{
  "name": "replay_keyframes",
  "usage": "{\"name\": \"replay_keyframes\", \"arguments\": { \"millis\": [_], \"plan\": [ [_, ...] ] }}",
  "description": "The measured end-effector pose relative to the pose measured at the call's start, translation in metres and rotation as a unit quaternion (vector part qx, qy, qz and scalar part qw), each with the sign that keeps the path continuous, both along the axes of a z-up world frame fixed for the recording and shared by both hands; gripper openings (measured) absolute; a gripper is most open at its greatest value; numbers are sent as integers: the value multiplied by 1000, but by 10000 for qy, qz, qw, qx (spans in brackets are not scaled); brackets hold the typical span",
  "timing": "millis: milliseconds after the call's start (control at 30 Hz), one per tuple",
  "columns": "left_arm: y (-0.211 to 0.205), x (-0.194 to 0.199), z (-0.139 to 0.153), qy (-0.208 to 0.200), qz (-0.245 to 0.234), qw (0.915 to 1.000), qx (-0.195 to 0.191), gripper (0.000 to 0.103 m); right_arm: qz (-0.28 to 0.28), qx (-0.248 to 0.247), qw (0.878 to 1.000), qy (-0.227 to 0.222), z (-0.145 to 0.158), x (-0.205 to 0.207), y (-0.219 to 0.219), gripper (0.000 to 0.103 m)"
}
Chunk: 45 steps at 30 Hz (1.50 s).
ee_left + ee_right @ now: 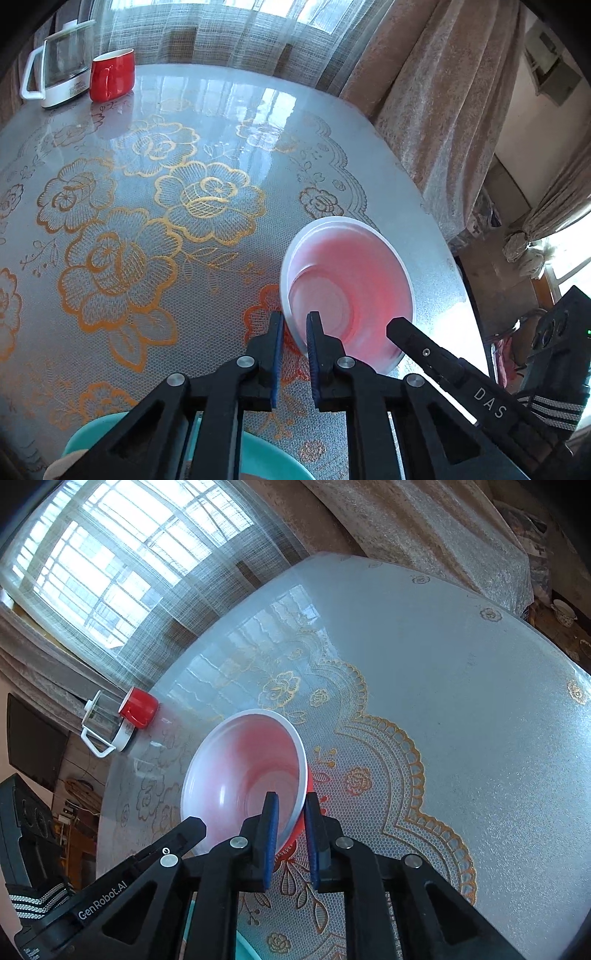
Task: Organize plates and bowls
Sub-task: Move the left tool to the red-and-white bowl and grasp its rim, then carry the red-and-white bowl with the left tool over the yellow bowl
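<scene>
A white-lined, red-outside plastic bowl (351, 291) is tipped up on the round table (221, 110), which wears a clear cover over lace with gold flower outlines. The bowl's open mouth faces the two grippers, and it sits near the table's edge on the curtain side.

The left gripper (297, 332) is clamped on the bowl's rim, one blue-padded finger (277, 354) outside the wall and the other inside. The right gripper (291, 812) pinches the opposite part of the same rim in the same way, with one pad (271, 830) inside the bowl and the other against the red outer wall.

Seen from the left wrist, the other gripper's black body carries the white letters "DAS", the rest of the word cut off. From the right wrist, the left gripper's body reads "GenRobot.AI" in white. A black-and-white striped strap shows behind each tool.

At the far side of the table stand a red ceramic mug (112, 75) and, touching or just beside it, a clear glass kettle with white handle and base (59, 66); its label is too small to read. A turquoise plastic dish (266, 458) lies under the left gripper at the near edge.
</scene>
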<state>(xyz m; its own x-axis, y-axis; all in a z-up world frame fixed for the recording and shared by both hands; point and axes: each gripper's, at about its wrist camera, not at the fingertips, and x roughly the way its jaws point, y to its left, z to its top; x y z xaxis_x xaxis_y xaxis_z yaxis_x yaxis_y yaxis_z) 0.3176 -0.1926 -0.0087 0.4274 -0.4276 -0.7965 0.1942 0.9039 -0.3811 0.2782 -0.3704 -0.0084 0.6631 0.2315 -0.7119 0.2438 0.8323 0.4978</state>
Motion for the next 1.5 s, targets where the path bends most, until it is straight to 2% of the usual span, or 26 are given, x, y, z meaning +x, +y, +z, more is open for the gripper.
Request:
{"name": "replay_keyframes", "arguments": {
  "millis": [300,600,933,1133,1500],
  "plan": [
    [16,-26,23,-274,-5,9996,-109,12,140,66,9997,-198,15,-21,6,14],
    [49,-81,51,-710,-20,9974,-109,12,383,114,9977,-548,39,-58,30,14],
    [103,-137,63,-909,115,9956,-212,12,832,57,9937,-753,51,-97,78,14],
    [136,-169,74,-1200,280,9923,-149,12,1191,-95,9891,-866,60,-112,114,14],
    [200,-212,78,-1383,653,9879,-241,12,1773,-293,9789,-976,69,-135,180,14]
  ]
}}
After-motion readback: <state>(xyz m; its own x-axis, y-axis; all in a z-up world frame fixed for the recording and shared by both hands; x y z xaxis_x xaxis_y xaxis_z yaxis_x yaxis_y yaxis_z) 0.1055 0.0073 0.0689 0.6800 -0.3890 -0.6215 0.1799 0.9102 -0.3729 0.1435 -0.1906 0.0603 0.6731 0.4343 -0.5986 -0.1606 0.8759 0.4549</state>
